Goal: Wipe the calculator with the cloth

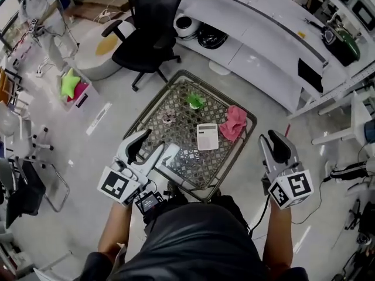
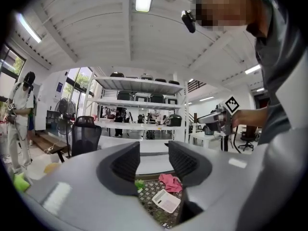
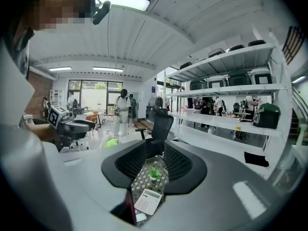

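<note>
The white calculator [image 1: 207, 136] lies flat on the small patterned table [image 1: 176, 134], and the crumpled pink cloth [image 1: 234, 122] lies just to its right, touching its corner. My left gripper [image 1: 157, 142] hovers over the table's near left edge, open and empty. My right gripper [image 1: 274, 136] hangs off the table's right side, its jaws a narrow gap apart with nothing between them. In the left gripper view the gripper [image 2: 154, 160] looks over the cloth [image 2: 170, 182] and calculator [image 2: 166, 201]. Below the jaws in the right gripper view [image 3: 156, 160] lies the calculator [image 3: 148, 201].
A green toy-like object [image 1: 195, 101] and a small round item [image 1: 168, 119] sit on the table's far half. Behind the table stand a black office chair [image 1: 149, 34] and a long white desk [image 1: 258, 40]. A metal-framed chair [image 1: 47, 183] is on the left.
</note>
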Available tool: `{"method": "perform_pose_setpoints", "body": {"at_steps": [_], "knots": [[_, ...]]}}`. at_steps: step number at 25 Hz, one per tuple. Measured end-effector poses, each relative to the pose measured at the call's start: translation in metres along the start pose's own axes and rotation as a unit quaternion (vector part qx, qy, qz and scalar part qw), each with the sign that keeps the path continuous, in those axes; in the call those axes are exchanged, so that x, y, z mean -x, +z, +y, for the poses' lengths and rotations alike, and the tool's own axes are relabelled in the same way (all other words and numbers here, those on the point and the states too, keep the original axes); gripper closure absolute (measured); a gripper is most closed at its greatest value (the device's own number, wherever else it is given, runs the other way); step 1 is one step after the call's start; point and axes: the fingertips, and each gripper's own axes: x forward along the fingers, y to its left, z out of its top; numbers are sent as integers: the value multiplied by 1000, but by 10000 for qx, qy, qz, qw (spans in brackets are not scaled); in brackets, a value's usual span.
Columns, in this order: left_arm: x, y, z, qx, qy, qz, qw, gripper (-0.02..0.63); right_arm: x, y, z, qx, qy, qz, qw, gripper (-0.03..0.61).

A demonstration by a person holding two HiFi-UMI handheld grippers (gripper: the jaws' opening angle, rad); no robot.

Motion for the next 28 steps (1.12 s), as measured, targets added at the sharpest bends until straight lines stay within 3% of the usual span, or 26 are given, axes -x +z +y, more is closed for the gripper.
{"method": "perform_pose_setpoints", "body": {"at_steps": [7, 18, 28], "knots": [[-13, -12, 21, 10, -206, 22, 9998, 416, -19, -24, -12, -48, -221, 334, 9992, 485], [-48, -20, 35, 137, 438, 319, 9984, 416, -80, -86, -67, -430, 231, 807, 9955, 485], [-74, -46, 44, 473, 965, 670, 9920, 416, -151, -168, -110, -607, 668, 1647, 9822, 451]]}}
